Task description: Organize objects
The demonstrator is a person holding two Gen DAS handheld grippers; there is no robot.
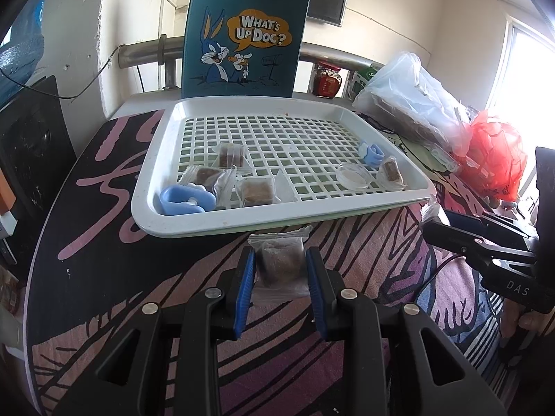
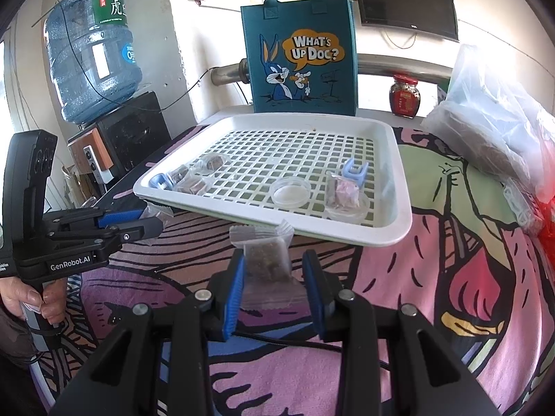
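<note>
Both claws loaded, tray dead ahead.

Left claw [image 1: 280, 274] is clamped on a wrapped brown snack [image 1: 279, 264]; right claw [image 2: 274, 275] is clamped on a second snack packet [image 2: 265, 260]. Each packet sits upright between the pads, long axis pointing fwd toward the white slotted tray [image 1: 242, 223] on the tabletop. The tray's near rim lies just beyond both packets, w/ the left claw nearer the cluster of wrapped snacks [image 1: 222, 176] at the tray's left, so prob. next move is fwd over the rim.
</note>
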